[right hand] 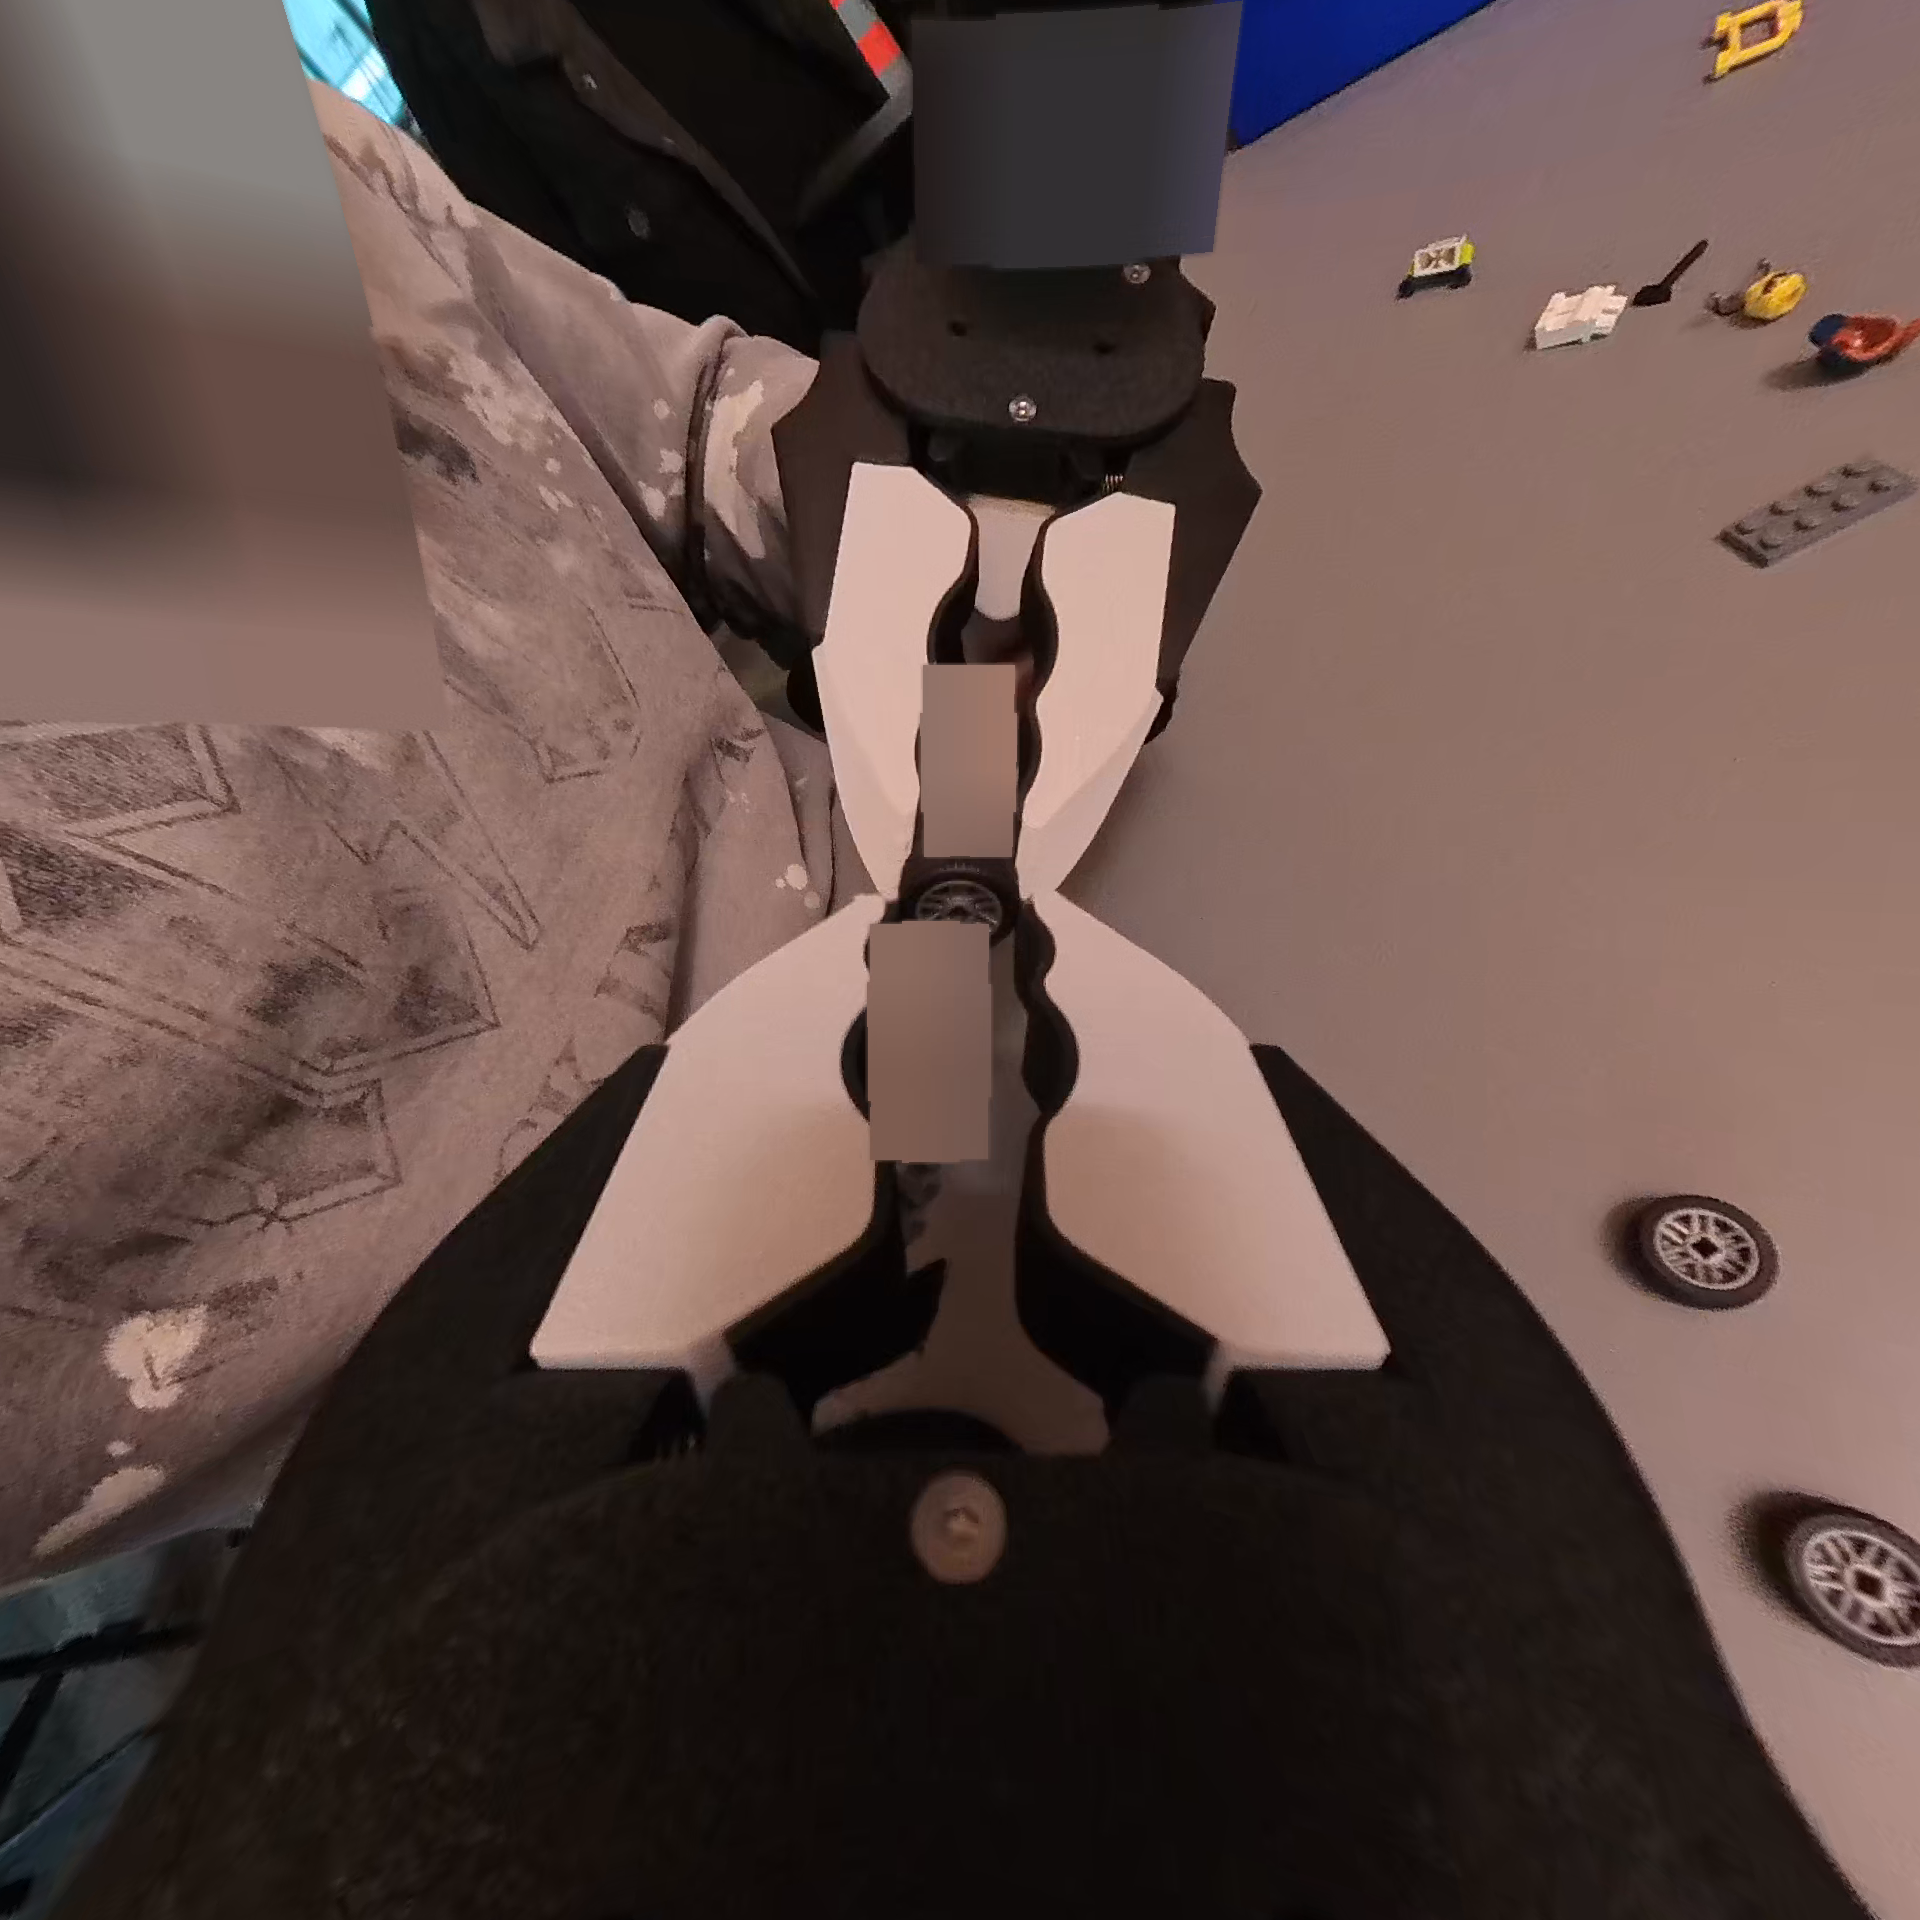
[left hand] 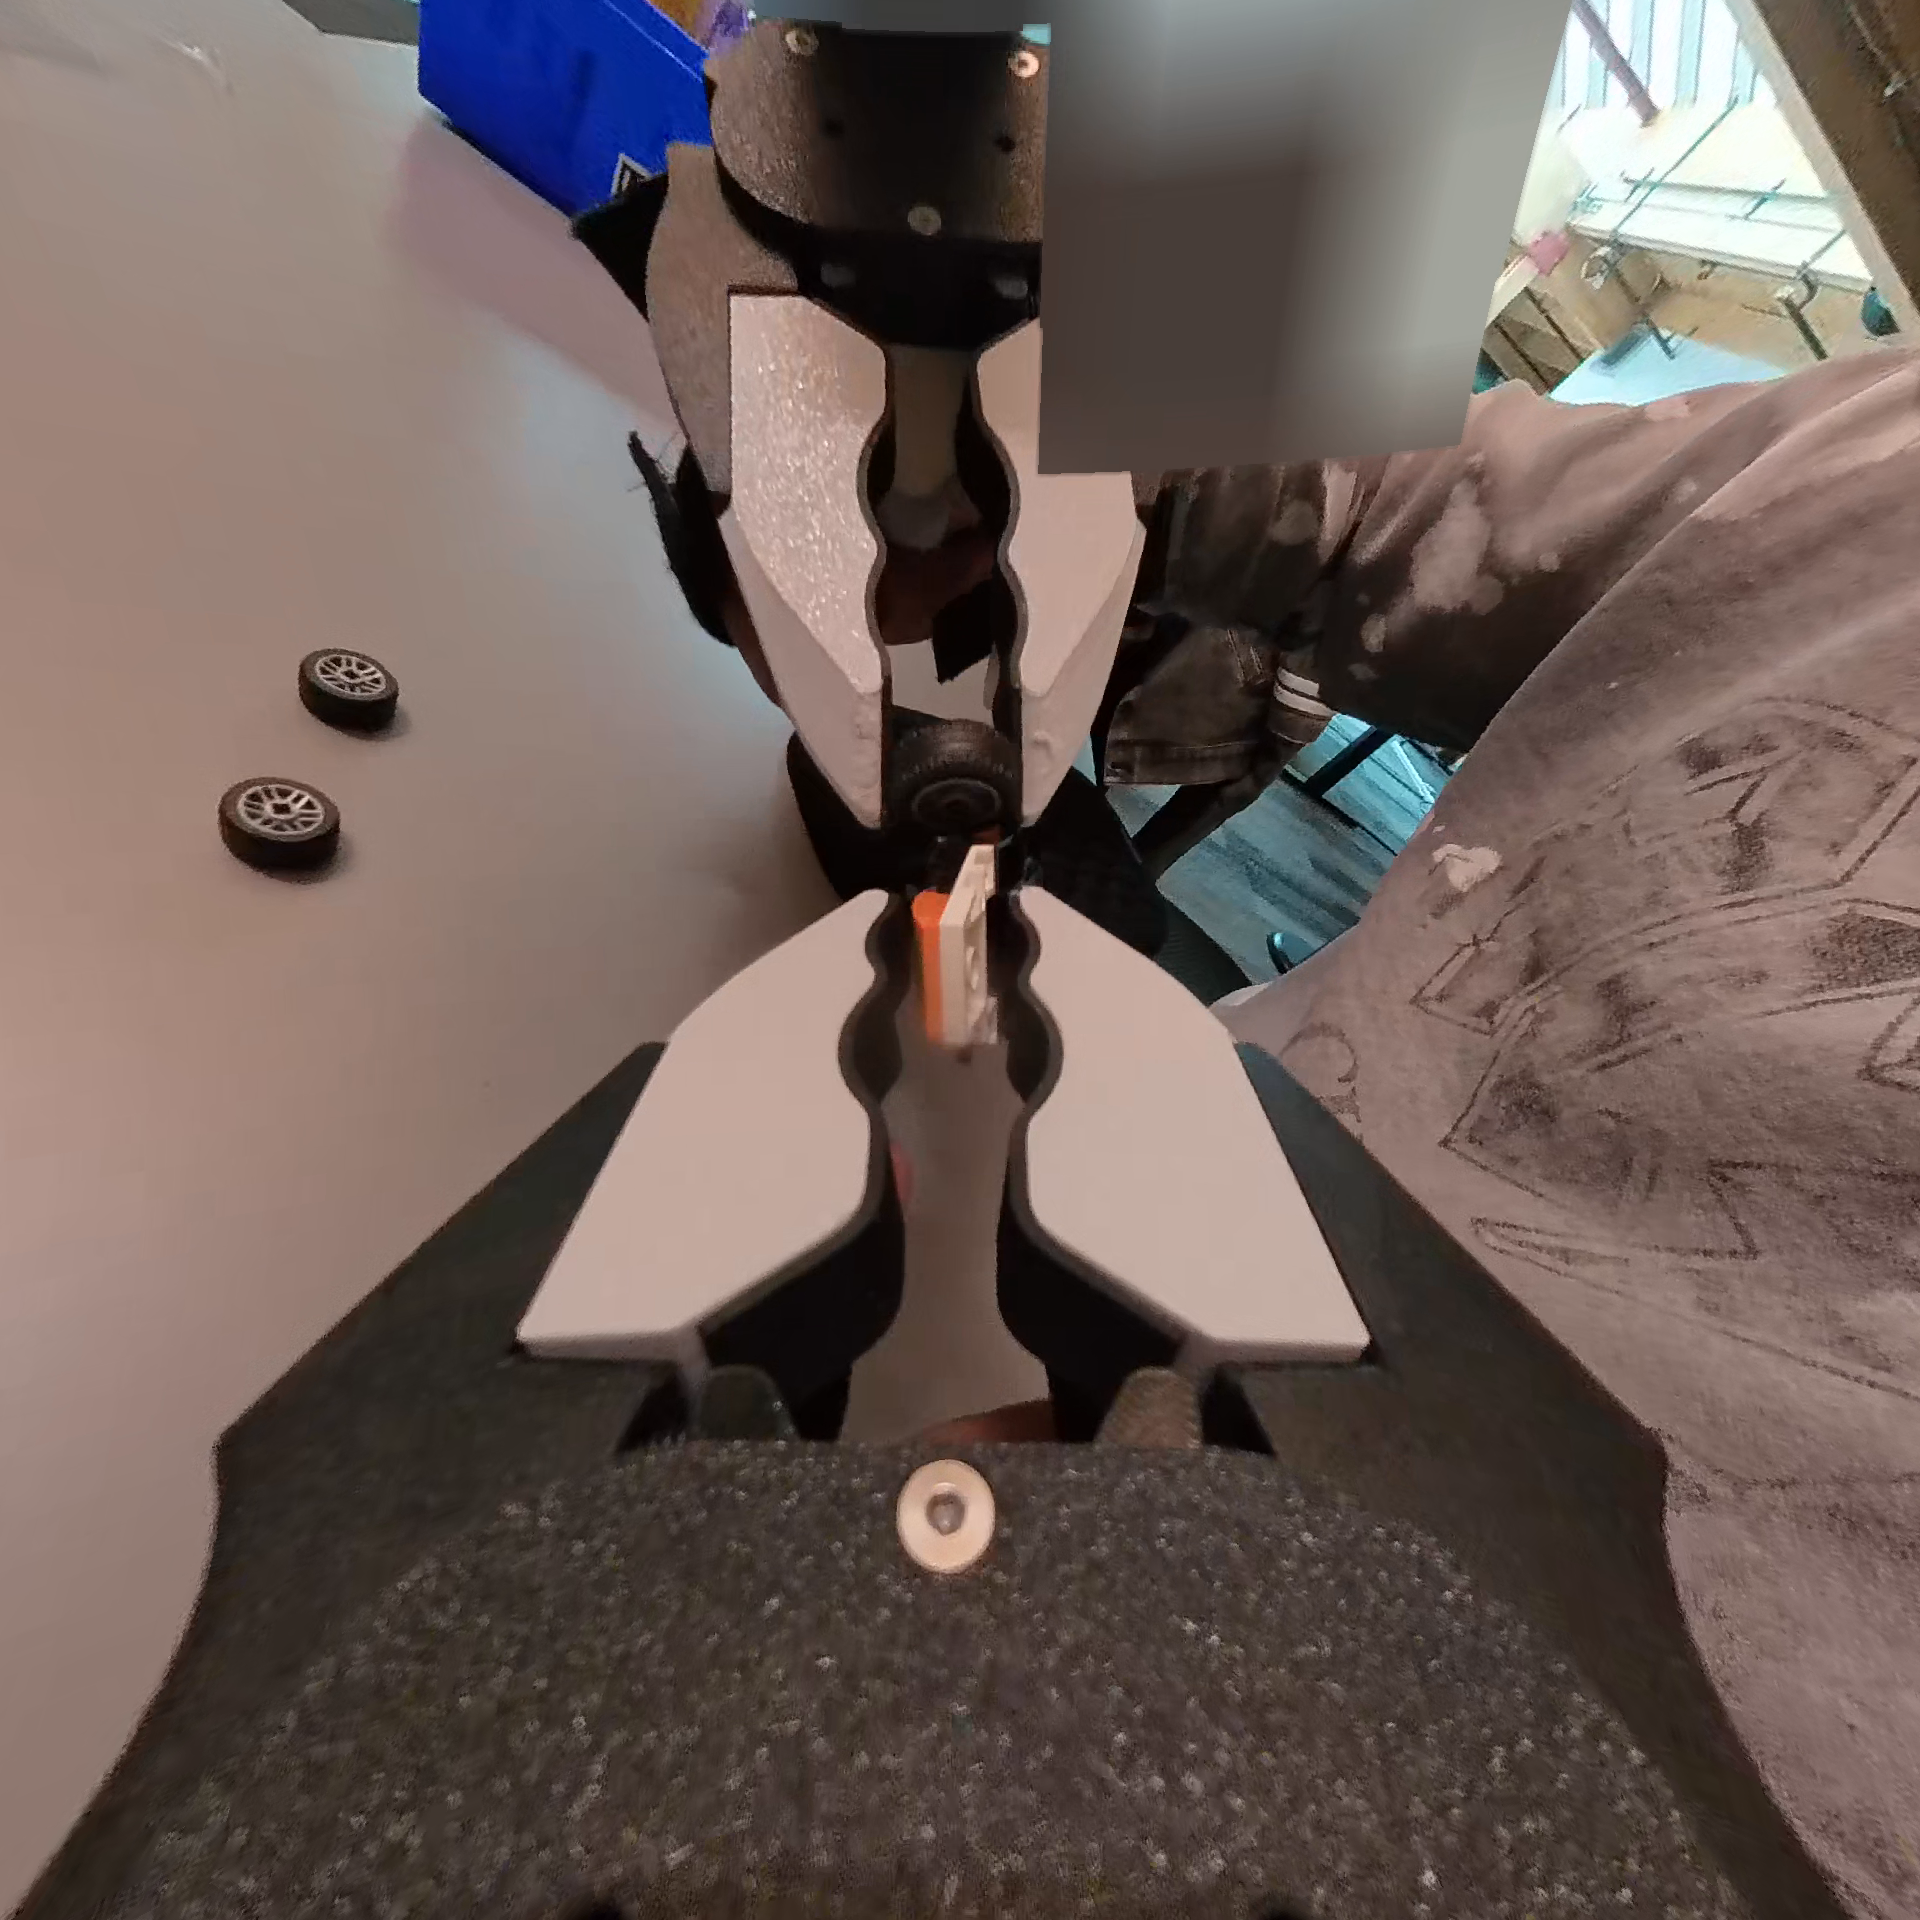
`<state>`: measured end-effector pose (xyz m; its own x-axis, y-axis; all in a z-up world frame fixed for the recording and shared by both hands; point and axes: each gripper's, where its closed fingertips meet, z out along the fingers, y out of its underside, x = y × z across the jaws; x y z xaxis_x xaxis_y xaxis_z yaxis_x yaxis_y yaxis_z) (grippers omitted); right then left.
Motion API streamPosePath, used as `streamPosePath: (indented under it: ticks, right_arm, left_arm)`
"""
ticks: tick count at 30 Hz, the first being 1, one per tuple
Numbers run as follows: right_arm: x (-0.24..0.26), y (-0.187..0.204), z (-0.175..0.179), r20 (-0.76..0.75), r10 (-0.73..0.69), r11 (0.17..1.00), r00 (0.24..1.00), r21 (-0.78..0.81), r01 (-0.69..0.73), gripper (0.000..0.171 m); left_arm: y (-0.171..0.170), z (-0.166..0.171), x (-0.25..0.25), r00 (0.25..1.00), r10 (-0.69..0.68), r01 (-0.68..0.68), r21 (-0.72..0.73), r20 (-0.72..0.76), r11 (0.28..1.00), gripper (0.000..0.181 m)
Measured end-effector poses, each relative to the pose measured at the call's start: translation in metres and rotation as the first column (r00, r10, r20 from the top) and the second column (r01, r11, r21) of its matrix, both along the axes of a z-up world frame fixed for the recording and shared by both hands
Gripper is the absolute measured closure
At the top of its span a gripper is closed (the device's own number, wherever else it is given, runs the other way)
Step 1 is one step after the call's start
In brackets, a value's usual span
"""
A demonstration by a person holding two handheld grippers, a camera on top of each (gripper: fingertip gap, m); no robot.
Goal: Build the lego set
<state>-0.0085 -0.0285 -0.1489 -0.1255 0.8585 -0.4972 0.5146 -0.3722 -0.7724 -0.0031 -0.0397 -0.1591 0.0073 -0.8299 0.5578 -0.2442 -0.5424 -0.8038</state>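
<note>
- In the left wrist view, the left tool (left hand: pixel 951 935) fills the lower middle of the frame, its fingers clamped on a small assembly of an orange plate (left hand: pixel 928 961) and a white plate (left hand: pixel 971 951) standing on edge, probably so the axle end points outward.
- Just above it in that frame, the right tool (left hand: pixel 951 795) comes tip to tip with it, pinching a black wheel (left hand: pixel 948 781) by its tyre. The two are likely held nose to nose to press the wheel onto the assembly; whether it is already seated I cannot tell.
- In the right wrist view the same wheel (right hand: pixel 958 896) sits at frame centre between the two tools; mosaic patches hide the assembly there.
- Two spare wheels (left hand: pixel 348 688) (left hand: pixel 278 821) lie flat on the counter (left hand: pixel 260 1091) at the left of the left wrist view, apart from the work, apparently waiting their turn.
- Farthest, at the upper right of the right wrist view, a grey studded plate (right hand: pixel 1813 511) and small loose pieces (right hand: pixel 1579 315) lie scattered.
</note>
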Motion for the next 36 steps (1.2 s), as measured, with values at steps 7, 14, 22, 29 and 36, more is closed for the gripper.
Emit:
streamPosePath:
  ticks: [7, 14, 22, 29, 36]
  right_arm:
    - [0.003, -0.001, -0.002, 0.025, 0.009, 1.0, 1.0, 0.01, -0.01, 0.151]
    - [0.007, -0.003, -0.015, 0.243, 0.118, 0.972, 0.963, 0.17, -0.162, 0.151]
    - [0.01, -0.008, -0.027, 0.426, 0.216, 0.923, 0.879, 0.206, -0.326, 0.151]
    - [0.007, -0.011, -0.027, 0.378, 0.218, 0.945, 0.9, 0.149, -0.291, 0.151]
    - [0.01, 0.002, -0.002, 0.295, 0.113, 0.959, 0.949, 0.219, -0.182, 0.146]
  left_arm:
    - [0.0, -0.003, 0.001, 0.998, -0.015, 0.018, 0.044, -0.062, 0.999, 0.165]
    - [-0.005, -0.015, 0.003, 0.991, -0.044, 0.048, 0.031, -0.126, 0.998, 0.165]
    - [-0.008, -0.024, 0.006, 0.988, -0.051, 0.055, 0.025, -0.147, 0.998, 0.165]
    - [-0.008, -0.024, 0.006, 0.989, -0.05, 0.059, 0.059, -0.138, 0.997, 0.166]
    - [0.007, -0.005, 0.001, 0.999, 0.022, -0.019, 0.128, -0.024, 0.992, 0.165]
